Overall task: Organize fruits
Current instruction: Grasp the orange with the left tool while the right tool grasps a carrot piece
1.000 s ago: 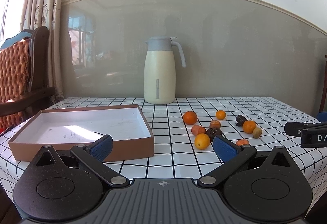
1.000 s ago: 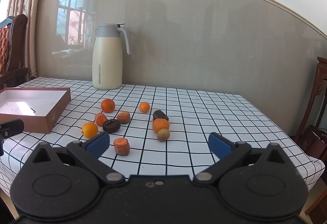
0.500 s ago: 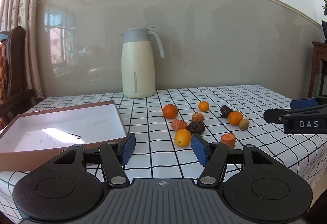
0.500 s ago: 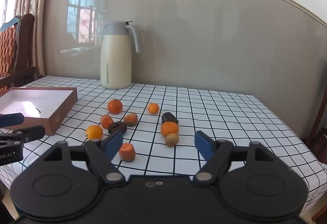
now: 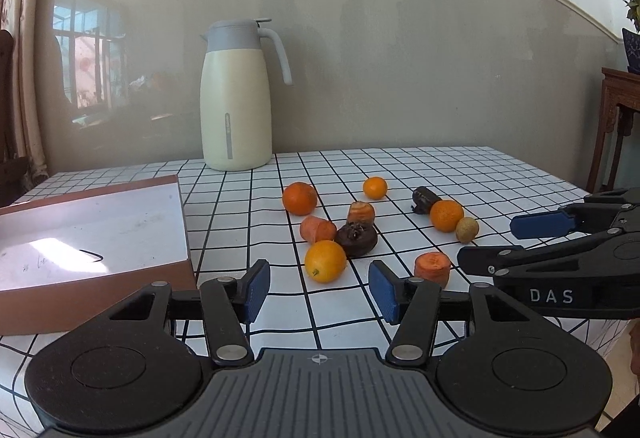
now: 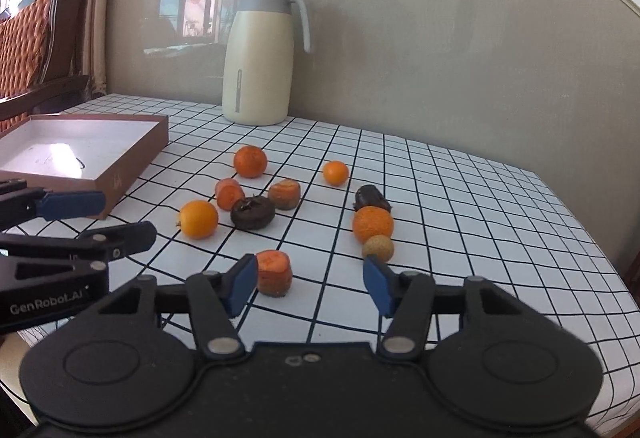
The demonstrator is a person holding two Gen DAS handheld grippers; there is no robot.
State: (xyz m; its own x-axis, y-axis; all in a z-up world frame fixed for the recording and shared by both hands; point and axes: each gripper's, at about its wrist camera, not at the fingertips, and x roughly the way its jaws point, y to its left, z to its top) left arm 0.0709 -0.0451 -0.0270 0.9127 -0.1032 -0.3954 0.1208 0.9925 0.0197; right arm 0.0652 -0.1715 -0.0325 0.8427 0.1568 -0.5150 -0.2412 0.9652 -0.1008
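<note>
Fruit pieces [image 5: 325, 261] lie scattered on the checked counter [image 5: 460, 174], at three o'clock of the box [image 5: 92, 234]. Left gripper [image 5: 318, 288] and right gripper [image 6: 306, 280] have jaws just narrowing, unclenched, gripping nothing.

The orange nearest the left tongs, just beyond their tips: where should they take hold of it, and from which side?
Grip the orange across its widest middle, coming in from the near table edge, low and level with it. It is round and sits free: the dark fruit lies behind and the carrot piece off to the right. The left tongs, jaws just narrowed and nothing between them, already frame it.
</note>
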